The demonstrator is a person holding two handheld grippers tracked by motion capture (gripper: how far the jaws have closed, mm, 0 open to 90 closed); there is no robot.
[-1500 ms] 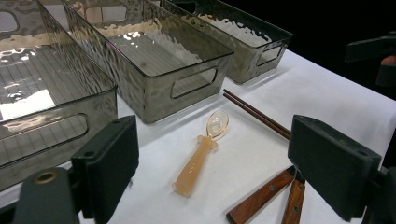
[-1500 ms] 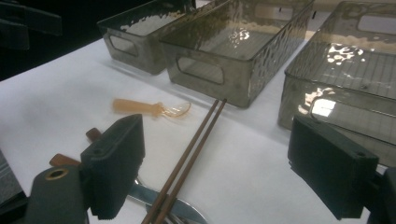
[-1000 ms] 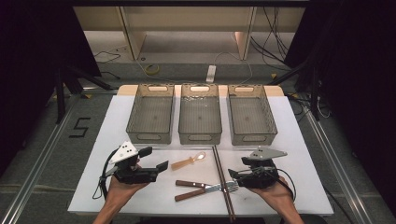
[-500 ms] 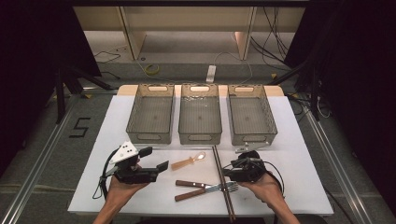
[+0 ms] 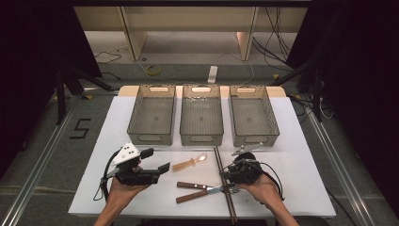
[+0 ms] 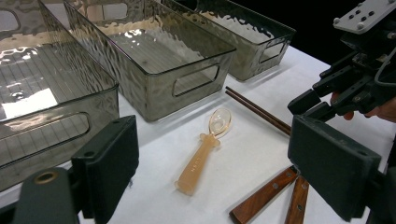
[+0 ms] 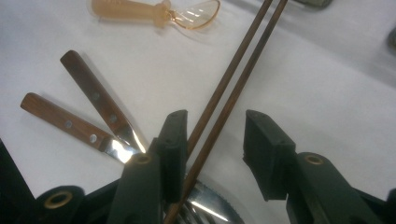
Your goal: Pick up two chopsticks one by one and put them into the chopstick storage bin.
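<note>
Now, from the high view, I see three grey bins in a row on the white surface [image 5: 301, 141], and I take the middle bin [image 5: 202, 116] as my landmark. Just in front of it lies the spoon [image 5: 190, 163], amber and clear, bowl toward the bin. The chopsticks [image 5: 223, 181] run from the bin's front right corner straight toward me. Farther in front of the bin, two wood-handled pieces, a knife [image 5: 194, 185] and a fork [image 5: 200, 193], lie close together with their metal ends toward the chopsticks. My left hand-held gripper [image 5: 158, 161] sits front-left of the bin, jaws parted and holding nothing. My right hand-held gripper [image 5: 227, 173] sits front-right of the bin, over the chopsticks.

In the left gripper view, I look between the wide-apart jaws of the left hand-held gripper [image 6: 212, 163] toward the middle bin [image 6: 154, 53]. The spoon [image 6: 203, 151] lies in front of it, clear of both jaws. The chopsticks [image 6: 258, 111] lie beyond the spoon, and the two wooden handles [image 6: 280, 198] lie nearer. The right hand-held gripper [image 6: 310, 106] shows past the chopsticks.

In the right gripper view, the right hand-held gripper [image 7: 212, 149] is partly open with the chopsticks [image 7: 233, 79] running between its jaws, close against one jaw; I cannot tell whether they touch. The knife [image 7: 95, 100] and fork [image 7: 63, 121] handles lie beside that jaw, and the spoon [image 7: 154, 10] lies beyond them.
</note>
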